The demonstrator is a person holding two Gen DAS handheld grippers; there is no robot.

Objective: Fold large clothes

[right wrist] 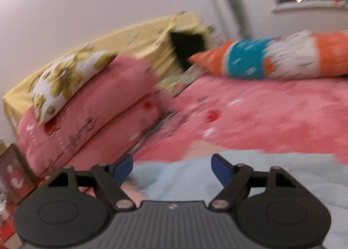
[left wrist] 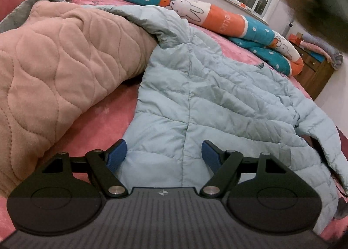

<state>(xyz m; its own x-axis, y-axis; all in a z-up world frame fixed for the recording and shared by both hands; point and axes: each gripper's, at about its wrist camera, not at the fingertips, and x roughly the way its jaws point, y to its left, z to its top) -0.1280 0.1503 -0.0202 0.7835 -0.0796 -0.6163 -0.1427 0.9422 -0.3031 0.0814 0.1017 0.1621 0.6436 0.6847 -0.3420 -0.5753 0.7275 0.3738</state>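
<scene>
A pale blue quilted puffer jacket (left wrist: pixel 217 101) lies spread flat on the pink bed, one sleeve trailing off at the right. My left gripper (left wrist: pixel 164 153) hovers over its near hem, jaws wide apart, with jacket fabric lying below the gap and neither blue pad pressing on it. The right wrist view is blurred by motion. In it my right gripper (right wrist: pixel 171 168) stands open over a pale blue part of the jacket (right wrist: pixel 184 175), and nothing is clamped between its pads.
A beige quilted blanket (left wrist: pixel 54 64) is heaped at the jacket's left. A long orange-and-teal bolster (left wrist: pixel 184 9) lies along the far side of the pink bedspread (left wrist: pixel 97 122). Folded pink quilts (right wrist: pixel 87 114) under a floral pillow (right wrist: pixel 65 79) stand by the headboard. A wooden cabinet (left wrist: pixel 315 72) stands beyond the bed.
</scene>
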